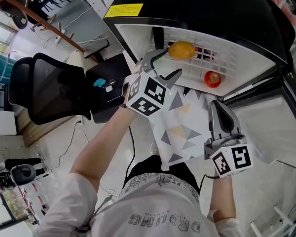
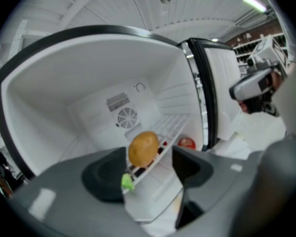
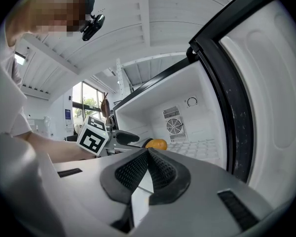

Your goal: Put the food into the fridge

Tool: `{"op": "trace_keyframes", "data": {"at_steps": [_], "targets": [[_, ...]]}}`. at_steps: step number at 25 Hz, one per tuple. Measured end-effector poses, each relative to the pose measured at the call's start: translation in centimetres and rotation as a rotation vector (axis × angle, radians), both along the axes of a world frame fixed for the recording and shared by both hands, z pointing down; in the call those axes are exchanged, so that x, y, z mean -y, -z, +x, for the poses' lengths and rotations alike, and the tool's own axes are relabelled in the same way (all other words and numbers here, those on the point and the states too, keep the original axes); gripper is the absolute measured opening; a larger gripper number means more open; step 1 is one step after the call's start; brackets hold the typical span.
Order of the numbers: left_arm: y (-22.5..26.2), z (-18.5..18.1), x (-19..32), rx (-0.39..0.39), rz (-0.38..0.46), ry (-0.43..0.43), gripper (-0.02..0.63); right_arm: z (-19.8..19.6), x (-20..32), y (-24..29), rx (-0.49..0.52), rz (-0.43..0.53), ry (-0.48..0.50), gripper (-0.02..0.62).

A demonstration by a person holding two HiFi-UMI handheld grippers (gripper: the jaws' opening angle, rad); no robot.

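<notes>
Looking like the drop-off step is being finished here, imo: the orange fruit (image 1: 181, 50) is being left on the wire shelf (image 1: 227, 58) inside the fridge (image 2: 64, 83), just ahead of the left hand-held gripper (image 1: 170, 63). Its jaws are being held apart, gripping nothing. A red fruit (image 1: 212, 78) is being stored further to its right. The right hand-held gripper (image 3: 147, 154) is being held clenched, empty. Backing out is probably being called for next.

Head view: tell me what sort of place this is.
Probably an office or workshop, not a home kitchen: a black office chair stands on the pale floor, loose cables trail across it, and a small open fridge sits nearby.
</notes>
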State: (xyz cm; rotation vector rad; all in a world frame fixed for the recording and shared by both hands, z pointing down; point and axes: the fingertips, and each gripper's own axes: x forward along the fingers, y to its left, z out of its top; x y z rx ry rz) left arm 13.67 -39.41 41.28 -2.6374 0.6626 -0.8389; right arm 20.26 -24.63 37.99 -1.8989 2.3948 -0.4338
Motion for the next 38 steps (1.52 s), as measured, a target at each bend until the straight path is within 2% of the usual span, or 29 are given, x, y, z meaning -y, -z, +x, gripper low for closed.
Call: {"op": "trace_keyframes", "data": {"at_steps": [9, 23, 38], "targets": [[2.7, -2.3, -3.1, -0.112, -0.046, 0.017, 0.282, -1.2, -0.3, 1.9, -0.025, 0.016, 0.014, 0.002], [5.7, -6.5, -7.4, -0.292, -0.051, 0.072, 0.135, -3.4, -1.2, 4.2, -0.054, 0.038, 0.024, 0.002], [6.3, -10.3, -10.4, -0.355, -0.072, 0.084, 0.052, -6.2, -2.6, 5.3, -0.073, 0.050, 0.024, 0.003]]}}
